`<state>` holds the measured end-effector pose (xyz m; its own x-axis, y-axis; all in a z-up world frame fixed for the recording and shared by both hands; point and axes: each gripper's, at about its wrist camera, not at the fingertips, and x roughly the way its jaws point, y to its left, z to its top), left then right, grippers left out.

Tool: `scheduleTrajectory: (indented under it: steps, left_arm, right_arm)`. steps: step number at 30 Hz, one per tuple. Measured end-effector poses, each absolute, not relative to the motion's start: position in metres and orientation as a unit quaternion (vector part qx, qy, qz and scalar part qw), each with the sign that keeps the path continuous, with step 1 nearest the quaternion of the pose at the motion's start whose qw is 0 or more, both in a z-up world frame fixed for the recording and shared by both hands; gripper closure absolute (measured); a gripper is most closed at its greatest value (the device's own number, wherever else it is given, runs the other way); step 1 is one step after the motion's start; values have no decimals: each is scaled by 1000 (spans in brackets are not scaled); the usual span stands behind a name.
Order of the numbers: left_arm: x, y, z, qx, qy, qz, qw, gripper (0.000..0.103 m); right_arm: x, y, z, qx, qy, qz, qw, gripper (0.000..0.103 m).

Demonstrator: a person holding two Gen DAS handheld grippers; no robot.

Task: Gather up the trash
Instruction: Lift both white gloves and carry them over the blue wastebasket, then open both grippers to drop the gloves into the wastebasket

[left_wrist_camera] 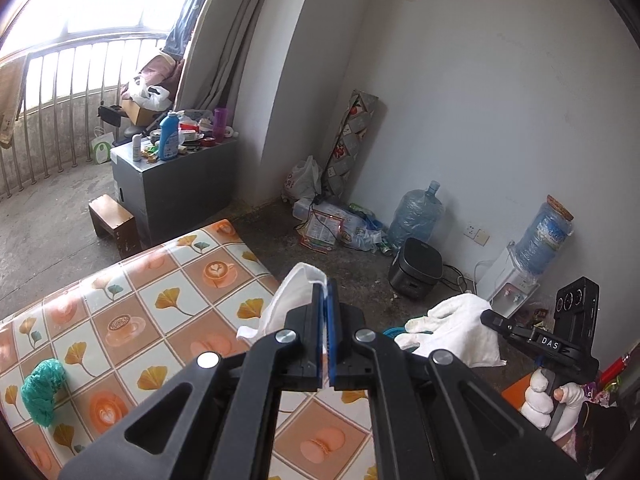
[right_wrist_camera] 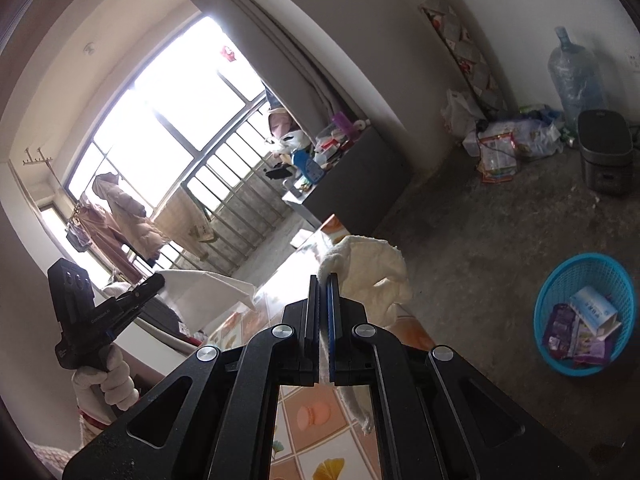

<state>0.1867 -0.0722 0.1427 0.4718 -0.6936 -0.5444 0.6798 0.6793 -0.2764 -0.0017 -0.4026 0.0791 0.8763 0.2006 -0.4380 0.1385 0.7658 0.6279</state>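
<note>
My left gripper [left_wrist_camera: 326,292] is shut on a white tissue [left_wrist_camera: 288,300] and holds it above the far edge of the patterned table [left_wrist_camera: 140,300]. My right gripper [right_wrist_camera: 324,288] is shut on a white crumpled cloth [right_wrist_camera: 372,272], lifted over the table's edge; the cloth also shows in the left wrist view [left_wrist_camera: 456,324]. A blue mesh trash basket [right_wrist_camera: 588,312] stands on the floor at the right, holding wrappers and a paper packet. A green crumpled bag [left_wrist_camera: 42,392] lies on the table at the left.
A black rice cooker [left_wrist_camera: 416,274], water jugs [left_wrist_camera: 416,216], a water dispenser [left_wrist_camera: 508,280] and loose bags [left_wrist_camera: 340,228] line the far wall. A grey cabinet [left_wrist_camera: 172,184] with bottles and a small wooden stool [left_wrist_camera: 114,220] stand near the balcony railing.
</note>
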Motion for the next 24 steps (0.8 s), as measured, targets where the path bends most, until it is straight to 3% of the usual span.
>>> scheduleTrajectory:
  steps: [10, 24]
  left_arm:
    - [174, -220, 123, 44, 352, -502, 788, 102]
    - [136, -438, -20, 155, 449, -560, 678, 102]
  right_arm:
    - [-30, -469, 70, 323, 249, -97, 908, 101]
    - [-17, -558, -28, 357, 331, -222, 845, 101]
